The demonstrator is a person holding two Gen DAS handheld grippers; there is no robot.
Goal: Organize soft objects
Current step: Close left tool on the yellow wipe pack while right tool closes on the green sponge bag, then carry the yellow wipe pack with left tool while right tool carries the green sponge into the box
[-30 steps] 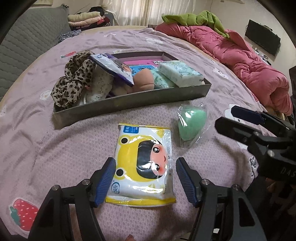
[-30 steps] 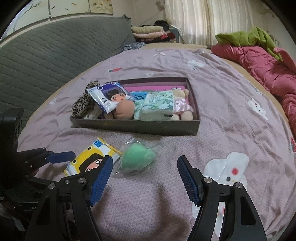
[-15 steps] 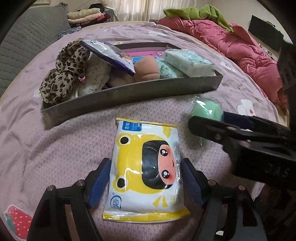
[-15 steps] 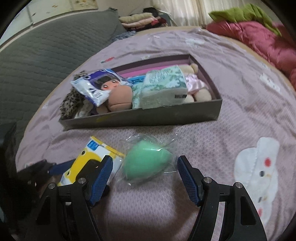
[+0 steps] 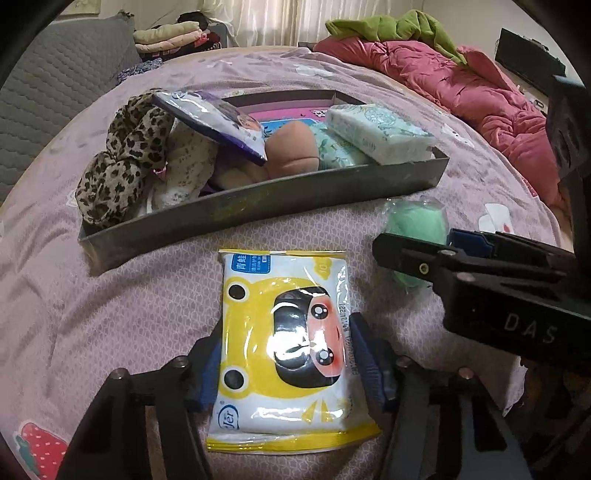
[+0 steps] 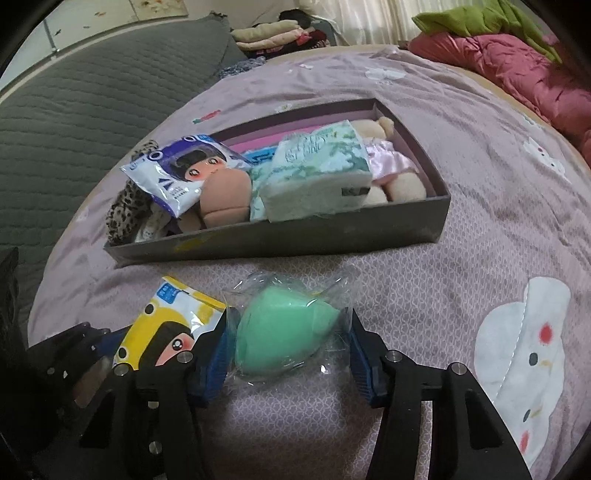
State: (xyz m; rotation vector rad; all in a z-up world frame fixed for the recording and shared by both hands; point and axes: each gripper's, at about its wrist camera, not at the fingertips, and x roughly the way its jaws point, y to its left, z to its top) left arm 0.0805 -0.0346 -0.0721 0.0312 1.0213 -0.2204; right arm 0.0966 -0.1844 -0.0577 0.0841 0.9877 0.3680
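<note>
A yellow cartoon wipes pack (image 5: 284,332) lies flat on the purple bedspread. My left gripper (image 5: 287,363) straddles it, jaws closing, and both blue pads touch its long edges. A green sponge in clear wrap (image 6: 284,332) lies to its right. The right gripper (image 6: 288,354) is closing on it, with the pads pressed into the crinkled wrapper on both sides. Behind both stands the grey box (image 5: 258,199), which holds a leopard cloth (image 5: 122,158), a purple pack (image 5: 218,122), a doll (image 5: 291,147) and a tissue pack (image 5: 376,133).
The right gripper's black body (image 5: 498,295) crosses the left wrist view just right of the yellow pack. A pink quilt (image 5: 461,85) with green cloth lies at the far right. A grey padded headboard (image 6: 92,110) and folded clothes (image 6: 273,33) are behind the box.
Both grippers came down and forward over their objects. The left jaws narrowed onto the yellow pack's sides, and the right jaws narrowed from well apart onto the sponge's wrapper.
</note>
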